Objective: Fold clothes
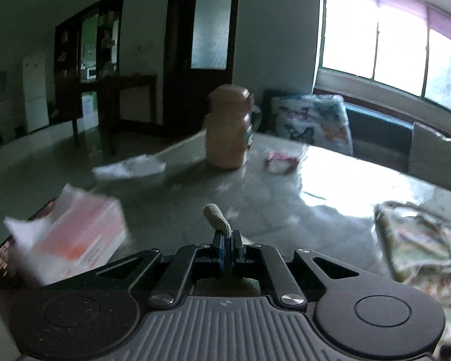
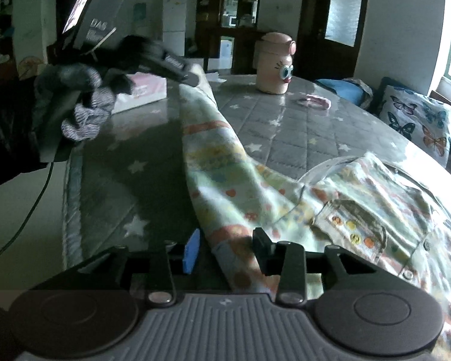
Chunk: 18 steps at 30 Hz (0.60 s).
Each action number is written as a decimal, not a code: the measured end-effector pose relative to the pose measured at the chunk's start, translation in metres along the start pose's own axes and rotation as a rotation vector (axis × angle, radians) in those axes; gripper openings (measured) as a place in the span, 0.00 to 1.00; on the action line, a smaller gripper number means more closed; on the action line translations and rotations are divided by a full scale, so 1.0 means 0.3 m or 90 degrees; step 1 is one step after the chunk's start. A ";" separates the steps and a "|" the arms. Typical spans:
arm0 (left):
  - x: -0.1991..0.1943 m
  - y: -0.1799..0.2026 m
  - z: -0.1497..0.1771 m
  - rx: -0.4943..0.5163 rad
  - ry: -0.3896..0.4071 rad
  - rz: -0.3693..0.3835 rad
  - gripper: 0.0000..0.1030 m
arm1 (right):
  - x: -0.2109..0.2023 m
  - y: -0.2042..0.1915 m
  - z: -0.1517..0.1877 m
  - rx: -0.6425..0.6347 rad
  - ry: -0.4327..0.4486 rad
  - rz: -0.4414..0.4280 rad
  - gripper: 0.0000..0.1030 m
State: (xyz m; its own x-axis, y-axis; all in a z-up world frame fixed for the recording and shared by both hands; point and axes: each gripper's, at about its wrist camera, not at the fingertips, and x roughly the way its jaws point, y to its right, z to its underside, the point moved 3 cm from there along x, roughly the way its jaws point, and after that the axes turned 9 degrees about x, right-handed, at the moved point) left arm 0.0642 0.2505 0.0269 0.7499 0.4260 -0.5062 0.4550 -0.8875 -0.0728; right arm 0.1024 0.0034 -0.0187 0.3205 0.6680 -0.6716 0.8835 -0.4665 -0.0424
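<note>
On the tabletop (image 2: 315, 138), as seen from the left wrist camera, far left: a pink tissue box (image 1: 75, 234) with a white sheet sticking up, blurred. Further back, a crumpled white paper (image 1: 129, 167). In the middle foreground, the left tongs (image 1: 228, 249) pressed together, clamped on a beige cuff (image 1: 216, 219) that pokes up between them, tilted to the left. Behind, standing upright, a peach-coloured flask (image 1: 228, 129). Just right of it, lying flat, a pink band (image 1: 281, 161). Beyond the far edge, a butterfly cushion (image 1: 312, 120). At the right edge, the rumpled body of a patterned shirt (image 1: 421, 240), resting on the tabletop, well apart from the cuff.

From the right wrist camera, upper left: a hand (image 2: 75, 105) in a striped glove, wrapped around the handle of the left tongs, raised above the tabletop. Hanging from those tongs, the sleeve (image 2: 213, 156) of the shirt, stretched in a long slope down toward the camera. Low in the middle, the right tongs (image 2: 227, 251) apart, blue pad on the left, black finger on the right, with the lower stretch of the sleeve lying between them. Hard to tell whether either finger touches the cloth. To the right, the shirt body spread on the tabletop, pocket and buttons facing up. Underneath everything, a grey quilted cover with white stars, shiny on top.
</note>
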 end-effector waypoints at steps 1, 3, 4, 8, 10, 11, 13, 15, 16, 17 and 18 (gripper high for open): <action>-0.002 -0.010 0.014 -0.001 -0.008 -0.003 0.04 | -0.005 -0.003 0.007 -0.002 -0.003 0.002 0.39; 0.004 -0.019 0.034 0.003 -0.020 -0.009 0.04 | -0.012 -0.006 0.021 -0.003 -0.011 0.010 0.39; 0.011 -0.022 0.044 0.005 -0.028 -0.011 0.04 | -0.015 -0.006 0.029 0.000 -0.015 0.015 0.39; 0.027 -0.018 0.061 0.009 -0.041 -0.013 0.04 | -0.039 -0.005 0.059 0.003 -0.027 0.027 0.38; 0.027 -0.021 0.060 0.009 -0.041 -0.012 0.04 | -0.050 -0.007 0.065 0.003 -0.028 0.031 0.37; 0.021 -0.020 0.051 0.012 -0.035 -0.011 0.04 | -0.052 -0.005 0.064 0.008 -0.026 0.029 0.37; 0.007 -0.018 0.028 0.017 -0.021 -0.009 0.04 | -0.057 -0.002 0.060 0.016 -0.024 0.025 0.28; -0.008 -0.020 0.001 0.017 -0.003 -0.006 0.04 | -0.061 0.001 0.057 0.025 -0.021 0.021 0.19; -0.018 -0.021 -0.012 0.015 0.006 -0.005 0.04 | -0.064 0.002 0.055 0.029 -0.020 0.019 0.12; -0.027 -0.022 -0.026 0.013 0.014 -0.003 0.04 | -0.066 0.004 0.053 0.033 -0.018 0.017 0.08; -0.037 -0.025 -0.032 0.011 0.021 -0.001 0.05 | -0.068 0.005 0.052 0.038 -0.017 0.015 0.05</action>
State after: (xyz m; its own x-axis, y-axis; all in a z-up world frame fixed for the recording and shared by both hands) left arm 0.0571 0.2542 0.0415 0.7650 0.4322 -0.4775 0.4478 -0.8898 -0.0879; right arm 0.0919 -0.0200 -0.0165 0.3312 0.6409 -0.6925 0.8537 -0.5162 -0.0694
